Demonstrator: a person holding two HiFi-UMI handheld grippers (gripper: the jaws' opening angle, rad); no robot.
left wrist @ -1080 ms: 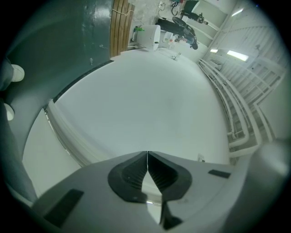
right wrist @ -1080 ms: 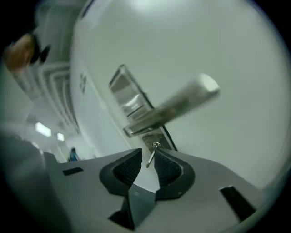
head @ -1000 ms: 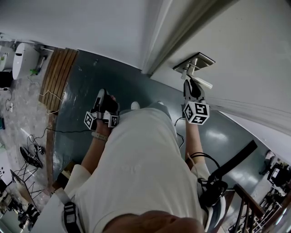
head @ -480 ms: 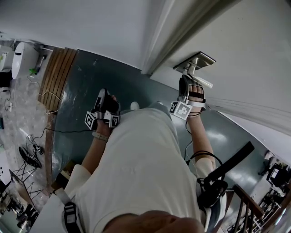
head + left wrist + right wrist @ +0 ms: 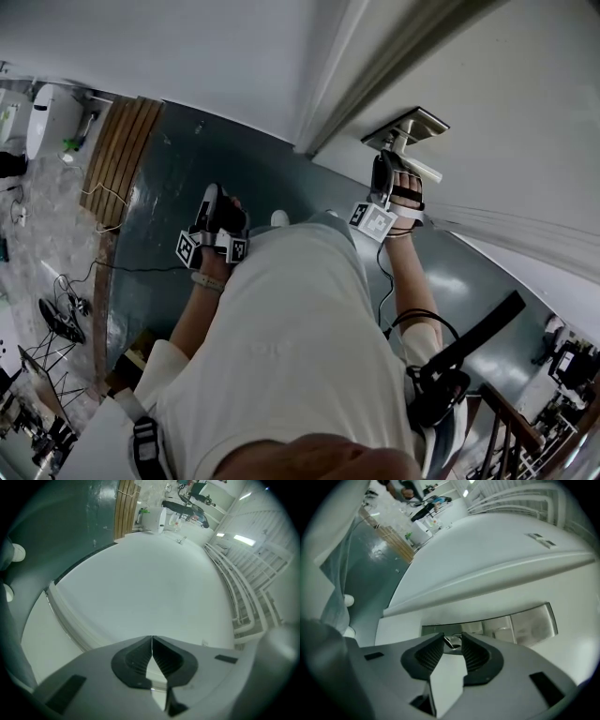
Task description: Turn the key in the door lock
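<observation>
The silver lock plate (image 5: 417, 124) with its lever handle (image 5: 424, 172) sits on the white door (image 5: 525, 112) at the upper right. My right gripper (image 5: 387, 161) is up against the plate. In the right gripper view the small silver key (image 5: 451, 642) shows between the tips of my right gripper (image 5: 452, 638), in front of the lock plate (image 5: 525, 625). The jaws have just been opening, and a gap shows between the pads and the key. My left gripper (image 5: 208, 199) hangs low at the left, away from the door. In its own view my left gripper (image 5: 152, 640) is shut on nothing.
A white wall (image 5: 150, 583) fills the left gripper view. Wooden boards (image 5: 122, 155), a white appliance (image 5: 47, 122) and cables (image 5: 56, 319) lie along the left of the dark green floor (image 5: 187, 169). A stair railing (image 5: 525, 431) stands at the lower right.
My right gripper has rolled at the lock, its marker cube swinging leftward and up beside the hand. The left gripper has kept still.
</observation>
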